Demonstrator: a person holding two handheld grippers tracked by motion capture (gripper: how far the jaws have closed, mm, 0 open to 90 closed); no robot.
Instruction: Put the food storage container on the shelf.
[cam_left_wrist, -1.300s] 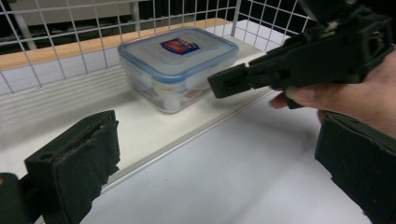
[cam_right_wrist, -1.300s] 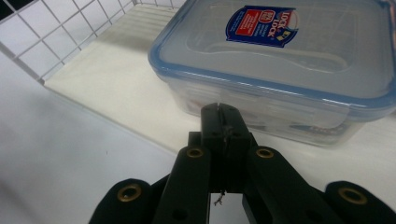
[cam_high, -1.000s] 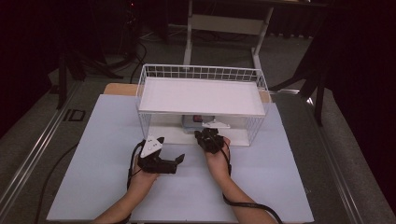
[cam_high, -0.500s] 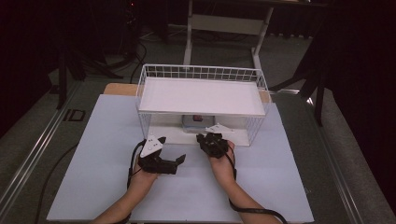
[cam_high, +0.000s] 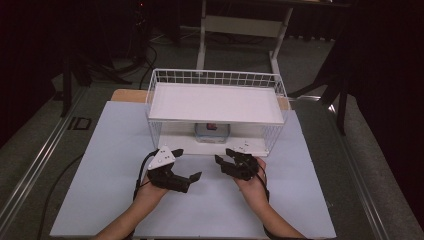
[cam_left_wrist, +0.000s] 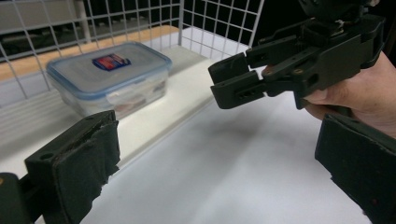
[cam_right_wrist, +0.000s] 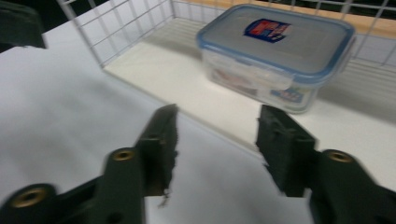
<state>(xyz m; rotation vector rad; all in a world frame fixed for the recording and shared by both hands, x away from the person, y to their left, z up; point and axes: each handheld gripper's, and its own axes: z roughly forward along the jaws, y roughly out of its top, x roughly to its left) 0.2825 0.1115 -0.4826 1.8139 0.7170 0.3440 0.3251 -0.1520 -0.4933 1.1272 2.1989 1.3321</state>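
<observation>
Wire rack (cam_high: 215, 107) on white table (cam_high: 115, 150)

A clear plastic box (cam_right_wrist: 275, 58) with a blue-rimmed lid (cam_left_wrist: 109, 65) is sitting upright and closed on the white lower shelf (cam_high: 210, 144) of a white wire rack (cam_high: 216, 80). A red and blue label (cam_right_wrist: 267, 29) is showing on the lid. The box is resting near the shelf's middle, under the rack's upper tray (cam_high: 215, 102), with some contents showing dimly through its wall.
</observation>
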